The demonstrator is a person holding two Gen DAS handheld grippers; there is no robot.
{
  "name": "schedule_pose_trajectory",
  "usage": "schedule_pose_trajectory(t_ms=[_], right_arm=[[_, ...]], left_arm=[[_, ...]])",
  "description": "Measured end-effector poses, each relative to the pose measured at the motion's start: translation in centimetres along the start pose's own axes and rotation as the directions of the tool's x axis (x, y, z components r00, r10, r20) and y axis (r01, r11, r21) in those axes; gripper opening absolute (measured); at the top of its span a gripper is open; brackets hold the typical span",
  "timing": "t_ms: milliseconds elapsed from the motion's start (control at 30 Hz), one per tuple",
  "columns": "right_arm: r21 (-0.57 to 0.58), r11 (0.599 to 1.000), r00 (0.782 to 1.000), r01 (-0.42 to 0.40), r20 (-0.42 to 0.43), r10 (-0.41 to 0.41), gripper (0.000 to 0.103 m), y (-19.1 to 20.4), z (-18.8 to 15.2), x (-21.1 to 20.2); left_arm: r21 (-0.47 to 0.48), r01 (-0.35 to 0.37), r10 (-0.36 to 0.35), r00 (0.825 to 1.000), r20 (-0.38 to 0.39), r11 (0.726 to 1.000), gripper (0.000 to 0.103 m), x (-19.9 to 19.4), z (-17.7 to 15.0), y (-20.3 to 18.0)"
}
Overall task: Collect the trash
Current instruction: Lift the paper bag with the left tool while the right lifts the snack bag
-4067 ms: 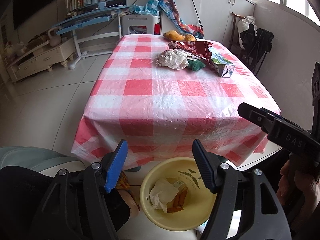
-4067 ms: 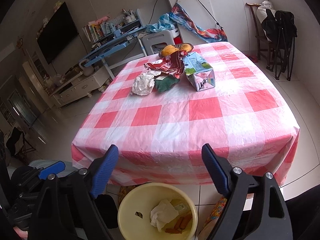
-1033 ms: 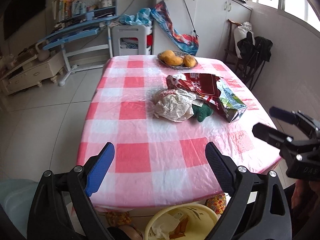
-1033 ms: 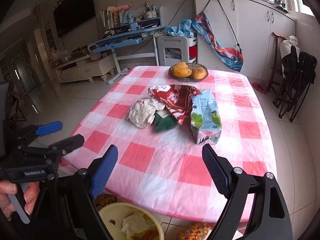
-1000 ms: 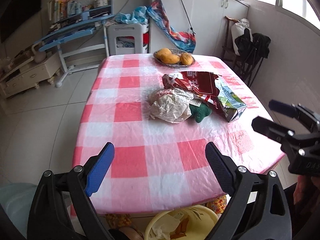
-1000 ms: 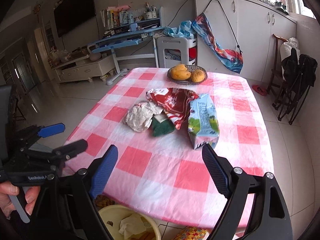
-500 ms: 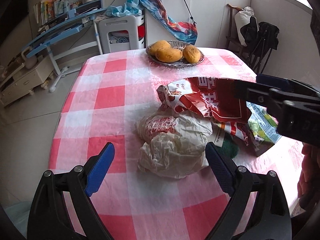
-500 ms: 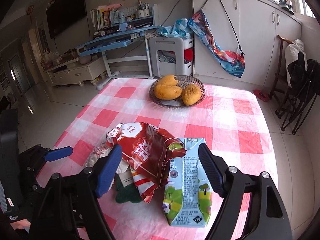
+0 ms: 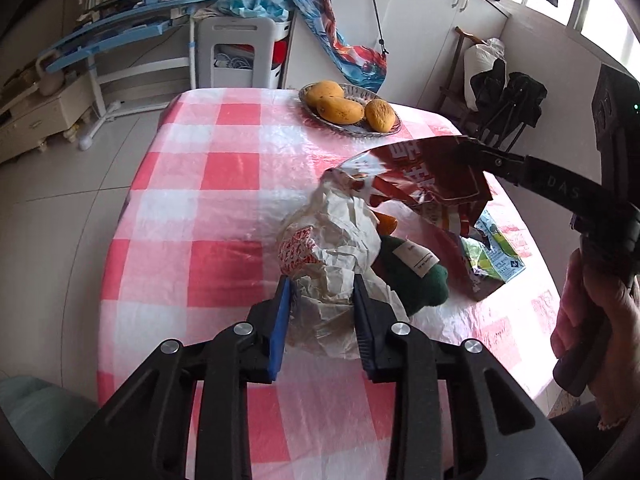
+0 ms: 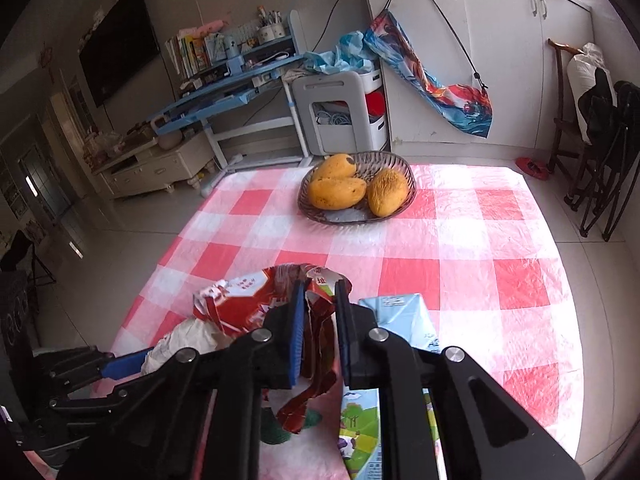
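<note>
table (image 9: 224, 208): fruit basket (image 9: 350, 126) at far end | paper wrapper (image 9: 332, 256) left of snack bag (image 9: 424, 184) | milk carton (image 10: 404, 320) right of bag | mangoes (image 10: 338, 192) in basket

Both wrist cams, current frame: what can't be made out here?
- Milk carton: near end hidden by the right gripper in right view; mostly behind the red snack bag in left view.
- Green item: identity unclear, half under the crumpled paper wrapper.
- Wrapper's near edge: covered by the left gripper.
</note>
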State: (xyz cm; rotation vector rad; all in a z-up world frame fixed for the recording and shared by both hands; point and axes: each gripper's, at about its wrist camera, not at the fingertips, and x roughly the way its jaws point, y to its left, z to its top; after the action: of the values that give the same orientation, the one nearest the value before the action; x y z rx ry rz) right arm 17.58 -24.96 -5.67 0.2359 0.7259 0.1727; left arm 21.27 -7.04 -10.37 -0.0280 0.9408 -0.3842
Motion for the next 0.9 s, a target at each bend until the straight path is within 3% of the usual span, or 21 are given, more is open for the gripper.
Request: schedule_pose_trajectory(t_ms=[233,467,667,900], right_arm=[[0.056,0.996,0.997,-0.067,0.044,0.064,0.015,-0.1,-0.4,-2.4],[0.052,0.998,0.997,-0.027,0.068,0.023,0.015,-0.2,-1.2,-3.9],[0.073,0.997,0.997,0.004,0.079,-0.010,0.015,-1.2,-1.4,-4.2],[0.075,0.997,0.993,-0.031,0.120,0.022,0.015,-1.0,-1.3,-4.9]], left_arm=[[-0.080,-0.057,0.056,0.998,-0.009,0.995,0.029,-2.9,-2.7,2.3],[-0.054,-0.116,0.114,0.993,-0.043,0.992,0.029,-2.8,-4.2,2.0],[-0.061,-0.118,0.115,0.992,-0.044,0.991,0.032,-2.7,-4.4,2.1],[-0.072,-0.120,0.118,0.992,-0.036,0.990,0.032,-2.7,-4.2,2.2]])
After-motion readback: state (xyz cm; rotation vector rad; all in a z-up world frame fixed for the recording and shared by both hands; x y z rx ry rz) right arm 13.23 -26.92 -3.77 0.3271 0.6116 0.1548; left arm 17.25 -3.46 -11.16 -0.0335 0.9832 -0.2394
